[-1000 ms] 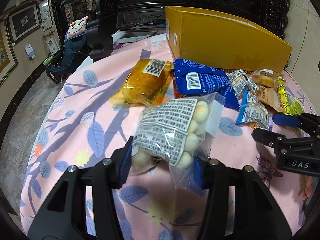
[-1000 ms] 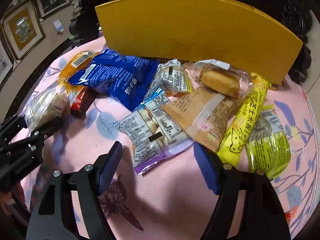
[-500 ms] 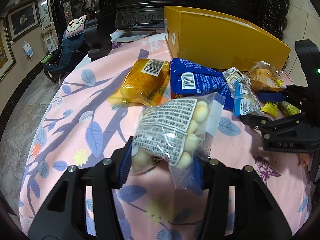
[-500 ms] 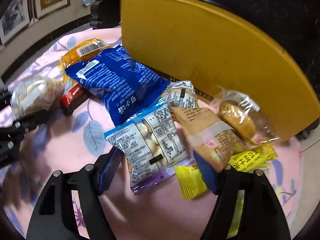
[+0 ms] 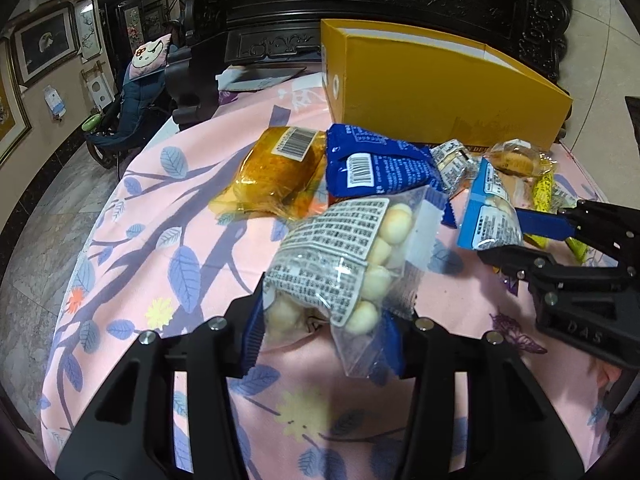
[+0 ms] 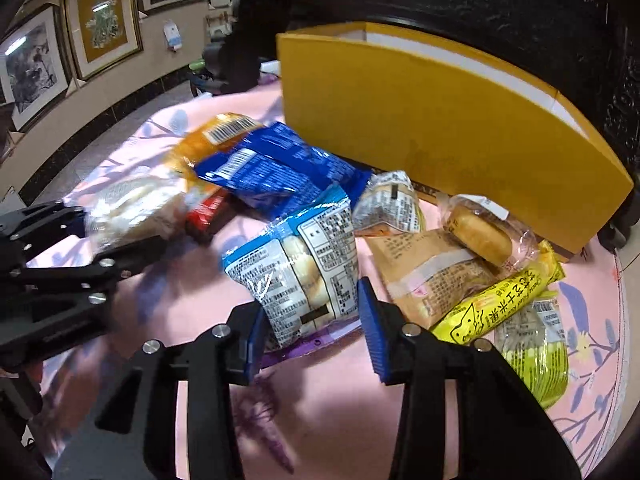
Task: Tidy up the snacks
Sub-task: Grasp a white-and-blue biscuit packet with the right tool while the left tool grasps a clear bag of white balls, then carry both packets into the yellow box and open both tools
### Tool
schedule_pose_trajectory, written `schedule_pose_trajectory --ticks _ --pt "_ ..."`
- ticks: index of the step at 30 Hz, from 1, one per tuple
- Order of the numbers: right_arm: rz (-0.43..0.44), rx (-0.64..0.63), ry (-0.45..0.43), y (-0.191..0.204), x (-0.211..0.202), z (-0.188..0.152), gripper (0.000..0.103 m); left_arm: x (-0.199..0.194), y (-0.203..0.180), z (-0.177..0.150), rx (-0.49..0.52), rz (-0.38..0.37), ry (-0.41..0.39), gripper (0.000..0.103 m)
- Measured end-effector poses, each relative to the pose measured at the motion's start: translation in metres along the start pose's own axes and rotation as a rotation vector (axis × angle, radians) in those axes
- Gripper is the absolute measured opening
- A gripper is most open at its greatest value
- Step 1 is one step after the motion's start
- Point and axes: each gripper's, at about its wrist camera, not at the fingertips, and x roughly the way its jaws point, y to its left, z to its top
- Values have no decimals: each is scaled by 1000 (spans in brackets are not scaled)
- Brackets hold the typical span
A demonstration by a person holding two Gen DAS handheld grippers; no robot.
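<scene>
My left gripper is shut on a clear bag of pale round puffs, held above the pink cloth. It shows blurred in the right wrist view. My right gripper has closed around the lower end of a blue-and-white puff bag, which is tilted up off the cloth; it also shows in the left wrist view. Behind lie a blue packet, an orange cake pack and the open yellow box.
More snacks lie right of the gripped bag: a tan packet, a bun in clear wrap, a yellow rice-cracker stick, a green-yellow bag and a red bar. Dark carved furniture stands behind the box. The table edge drops to the floor at left.
My right gripper moved in and narrowed its fingers onto the blue-and-white puff bag, lifting its end. My left gripper kept its bag and barely moved.
</scene>
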Motion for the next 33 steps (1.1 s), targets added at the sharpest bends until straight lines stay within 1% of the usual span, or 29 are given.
schedule_pose_trajectory --ticks 2,8,17,24,29,33 --pt "2 -4 -17 4 -9 -1 43 -6 -5 1 8 -2 -8 48" --pt "1 13 -61 1 -40 -11 43 -26 -19 5 27 -5 -42 48" --pt "-20 53 -106 -7 -68 -21 43 -47 -38 6 54 -34 -70 46" --pt "-34 91 -133 -16 -82 -26 43 -57 -52 12 70 -50 -94 44" --pt "-44 117 -155 -26 -92 -26 43 -61 -62 27 89 -62 -111 44" --pt "-55 135 -172 -38 -99 -18 43 -68 -74 57 110 -80 -144 44"
